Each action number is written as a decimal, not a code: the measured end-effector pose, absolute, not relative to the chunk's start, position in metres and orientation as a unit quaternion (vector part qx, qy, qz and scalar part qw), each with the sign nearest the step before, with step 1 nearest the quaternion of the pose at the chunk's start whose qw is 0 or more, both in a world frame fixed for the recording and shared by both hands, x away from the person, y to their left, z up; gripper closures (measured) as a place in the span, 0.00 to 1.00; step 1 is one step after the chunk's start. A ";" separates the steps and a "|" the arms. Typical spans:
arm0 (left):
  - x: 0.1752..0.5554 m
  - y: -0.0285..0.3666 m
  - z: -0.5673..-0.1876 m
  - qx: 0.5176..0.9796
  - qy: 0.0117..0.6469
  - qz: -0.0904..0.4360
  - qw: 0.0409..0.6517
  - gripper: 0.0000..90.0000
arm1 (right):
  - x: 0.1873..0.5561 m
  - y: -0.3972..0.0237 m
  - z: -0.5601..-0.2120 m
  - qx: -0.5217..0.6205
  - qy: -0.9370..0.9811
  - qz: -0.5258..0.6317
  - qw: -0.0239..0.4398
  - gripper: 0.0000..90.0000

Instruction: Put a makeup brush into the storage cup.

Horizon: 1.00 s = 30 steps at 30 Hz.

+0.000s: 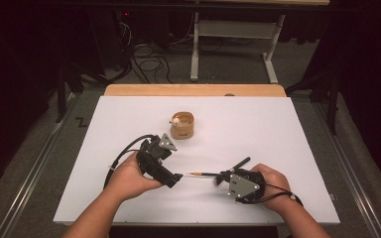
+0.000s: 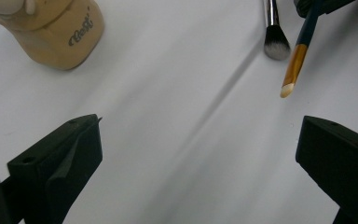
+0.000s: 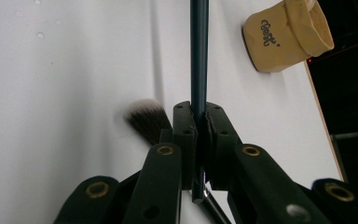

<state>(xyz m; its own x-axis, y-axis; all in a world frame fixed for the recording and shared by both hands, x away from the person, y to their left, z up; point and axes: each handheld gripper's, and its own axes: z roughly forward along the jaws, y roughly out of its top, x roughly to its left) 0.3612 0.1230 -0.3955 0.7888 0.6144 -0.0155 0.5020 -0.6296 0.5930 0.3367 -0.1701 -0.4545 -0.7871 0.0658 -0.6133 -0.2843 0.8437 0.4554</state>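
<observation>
**Right claw grips a thin brush, left claw stands wide beside it**

Right claw [image 1: 222,177] is clamped on a thin dark-handled brush [image 1: 202,174]; in the right gripper view the two black jaws press together on the handle, which runs straight up between them. Seen from above, that brush lies nearly level over the white table [image 1: 287,148], its tip pointing toward the left claw [image 1: 177,177], which sits just beside the tip. In the left gripper view the brush slants down from the top right, with a gold band and a pale flat tip [image 2: 286,90] hanging above the table between the far-apart jaws and nearer the right one. Nothing lies between those jaws; they are spread wide.

A second, fluffy brush [image 3: 144,119] with dark bristles and pale ends lies on the table right next to the right claw. Its silver collar shows in the left gripper view, close to the thin brush.

Farther back on the table stands a small tan pouch [image 1: 182,125] with dark lettering, well apart from both claws. Each claw is held by a hand reaching in from the near edge.
</observation>
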 end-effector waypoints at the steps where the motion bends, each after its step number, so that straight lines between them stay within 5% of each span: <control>1: 0.361 0.124 -0.397 0.897 0.312 0.096 0.299 0.01 | 0.337 -0.171 -0.455 -0.057 0.905 0.277 0.319 0.95; 30: 0.348 0.155 -0.449 0.826 0.357 0.126 0.418 0.04 | 0.340 -0.181 -0.459 0.025 0.893 0.339 0.295 0.95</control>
